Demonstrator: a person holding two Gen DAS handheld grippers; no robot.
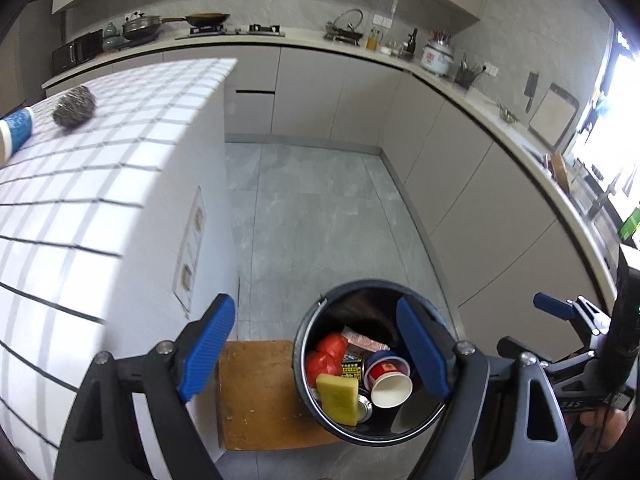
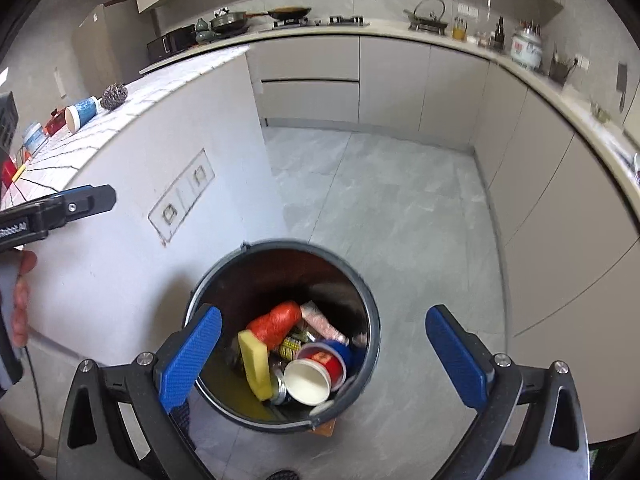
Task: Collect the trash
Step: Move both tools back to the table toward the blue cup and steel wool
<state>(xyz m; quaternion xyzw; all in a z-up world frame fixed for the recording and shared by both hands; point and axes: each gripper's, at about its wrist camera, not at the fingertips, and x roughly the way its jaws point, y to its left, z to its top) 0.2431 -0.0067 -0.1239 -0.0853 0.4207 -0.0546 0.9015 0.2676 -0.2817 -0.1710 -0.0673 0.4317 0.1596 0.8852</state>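
**Both hands empty over the bin – risk sat w/ what was left up top**

Landmark = dark round bin (image 2: pixel 280 340) on the floor, beside the white tiled surface (image 1: pixel 120 128). Inside the bin: red-and-white paper cup (image 2: pixel 316 376), yellow sponge (image 2: pixel 254 364), red plastic wad (image 2: pixel 278 322), a printed can, a pink wrapper. Left hand-held gripper (image 1: pixel 316 354) hung above the bin's near-left rim, jaws wide apart, nothing held; one pad overlapped the bin mouth in its own view. Right hand-held gripper (image 2: pixel 324 354) was straight above the bin, jaws equally wide, also empty.

Trash not yet in: steel wool ball (image 1: pixel 75 109) and blue paper cup (image 1: pixel 14 132), lying on the surface well up and left of the bin; more small items past them, too small to name.

Likely trouble, judged:
- cup on its side could roll off when nudged
- steel wool prob. snags or squashes in the pads
- bin seemed to rest on a wooden board (image 1: pixel 256 392); a low swing could tip it
- both hands near each other, could clash
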